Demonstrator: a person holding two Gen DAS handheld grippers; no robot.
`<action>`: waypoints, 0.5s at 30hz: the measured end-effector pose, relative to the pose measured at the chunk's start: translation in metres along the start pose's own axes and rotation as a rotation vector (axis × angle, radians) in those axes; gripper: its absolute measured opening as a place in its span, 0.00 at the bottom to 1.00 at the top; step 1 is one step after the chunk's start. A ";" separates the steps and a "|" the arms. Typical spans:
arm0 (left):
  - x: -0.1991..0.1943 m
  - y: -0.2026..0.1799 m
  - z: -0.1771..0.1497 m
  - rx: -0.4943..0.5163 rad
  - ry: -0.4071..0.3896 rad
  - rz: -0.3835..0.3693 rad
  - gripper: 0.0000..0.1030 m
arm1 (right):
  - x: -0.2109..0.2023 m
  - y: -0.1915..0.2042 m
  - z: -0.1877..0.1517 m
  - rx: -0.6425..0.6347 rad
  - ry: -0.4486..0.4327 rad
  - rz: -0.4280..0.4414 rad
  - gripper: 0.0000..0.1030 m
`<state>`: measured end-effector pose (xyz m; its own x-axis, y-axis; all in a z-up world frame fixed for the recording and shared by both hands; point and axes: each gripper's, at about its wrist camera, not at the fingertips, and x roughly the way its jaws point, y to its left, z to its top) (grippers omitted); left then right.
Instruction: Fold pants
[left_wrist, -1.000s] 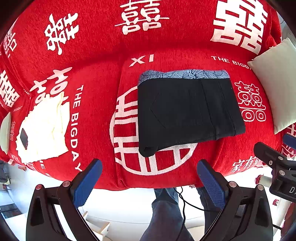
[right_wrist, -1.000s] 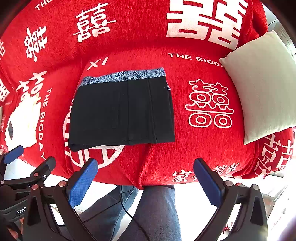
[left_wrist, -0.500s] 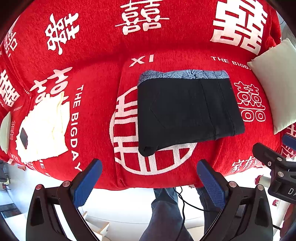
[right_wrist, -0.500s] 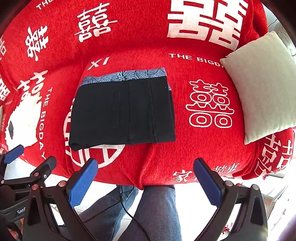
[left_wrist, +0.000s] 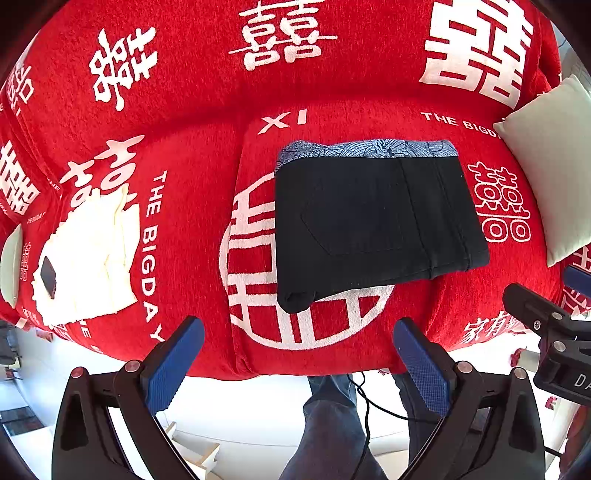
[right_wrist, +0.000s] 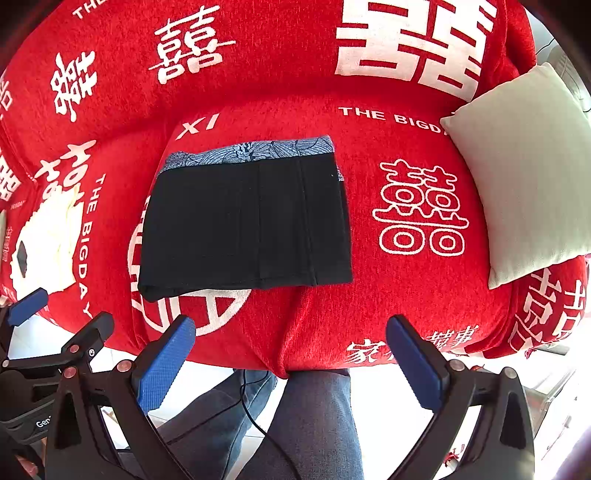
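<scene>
Nothing moved; folded pants (left_wrist: 373, 221) flat, both tools (left_wrist: 299, 362) (right_wrist: 291, 358) apart; back pocket (left_wrist: 354, 218) only in L view.

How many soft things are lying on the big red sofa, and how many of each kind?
Folded black pants: 1
Pale cushions: 1, at the right end
Cream folded cloths: 1, at the left, with a small dark thing on it
Total: 3 soft things on the red sofa cover. Both grippers, left and right, hang open and touch none.
</scene>
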<state>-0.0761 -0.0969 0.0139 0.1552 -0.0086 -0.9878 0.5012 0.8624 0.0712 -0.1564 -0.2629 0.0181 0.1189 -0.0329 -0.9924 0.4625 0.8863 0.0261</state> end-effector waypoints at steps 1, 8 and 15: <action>0.000 0.000 0.000 0.001 0.000 0.001 1.00 | 0.000 0.000 0.000 0.000 0.000 0.000 1.00; 0.000 0.001 0.001 0.002 0.001 0.000 1.00 | 0.000 0.000 0.000 0.000 0.001 0.000 1.00; 0.001 0.004 0.003 0.005 0.002 -0.009 1.00 | 0.002 0.004 0.003 -0.005 0.003 -0.002 1.00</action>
<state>-0.0710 -0.0949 0.0133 0.1493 -0.0155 -0.9887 0.5066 0.8599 0.0630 -0.1516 -0.2605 0.0170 0.1150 -0.0332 -0.9928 0.4585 0.8884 0.0234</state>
